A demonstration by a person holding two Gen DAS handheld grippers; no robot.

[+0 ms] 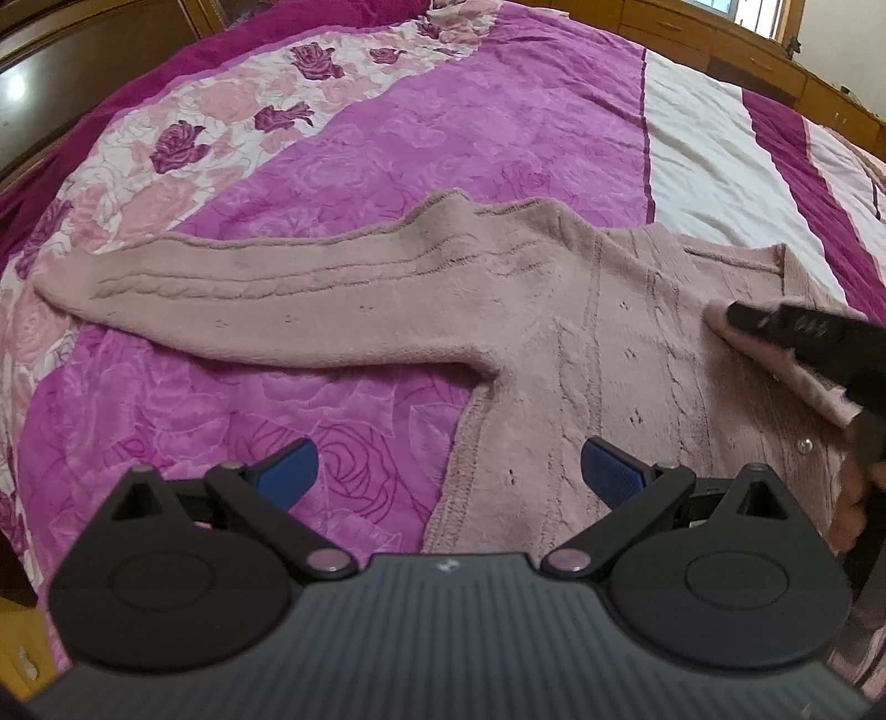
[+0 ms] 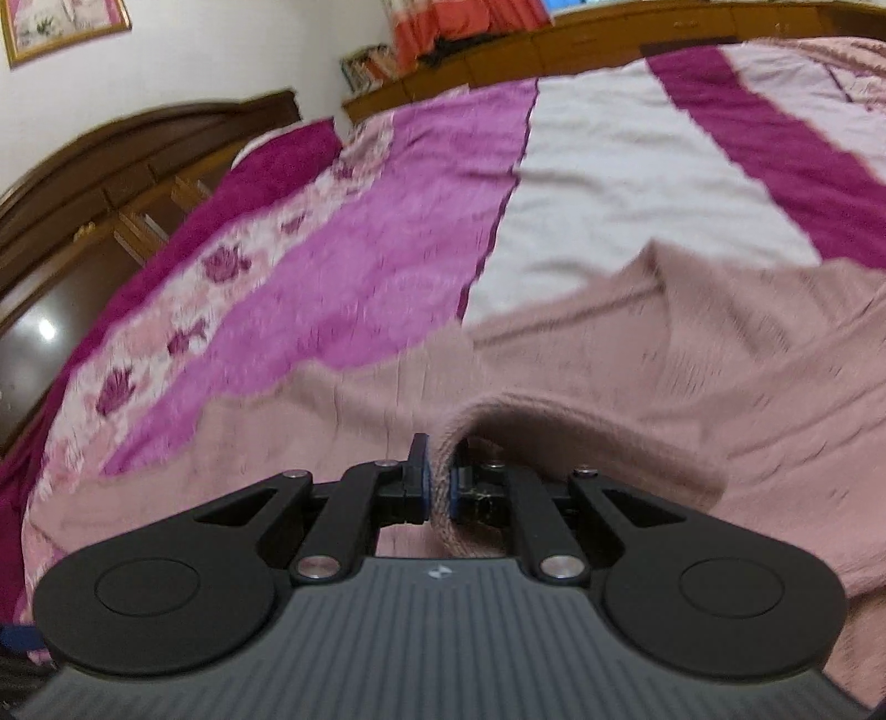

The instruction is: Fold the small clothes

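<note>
The dusty-pink fuzzy knitted cardigan (image 1: 554,332) lay spread on the bed, over the magenta rose-patterned bedspread (image 1: 443,138), its body toward the near edge of the bed and reaching onto the white stripe of the cover. One long sleeve (image 1: 249,299) stretched flat across the bed toward the floral band at the bed's left side. Beyond the garment the bedspread lay open toward the far edge, where a wooden cabinet run (image 1: 720,50) bordered the bed; at the head end stood a dark wooden headboard (image 2: 138,166).

There was one cardigan, with one sleeve fully laid out, and two grippers. The knit was soft and plush, with cable ribs running down the body and along the sleeve, small eyelet holes between them, and a small button (image 1: 805,443) near its front edge.

The left gripper (image 1: 448,471) hovered just above the cardigan's lower hem, its blue-padded fingers (image 1: 614,471) spread wide, one over the bedspread and one over the knit, holding nothing. The right gripper (image 2: 437,487) had its jaws pressed together on a raised fold of the pink fabric, which arched up in a loop just beyond the fingers. In the left wrist view that gripper (image 1: 742,315) reached in over the cardigan's body with pink cloth lifted in its tips.
</note>
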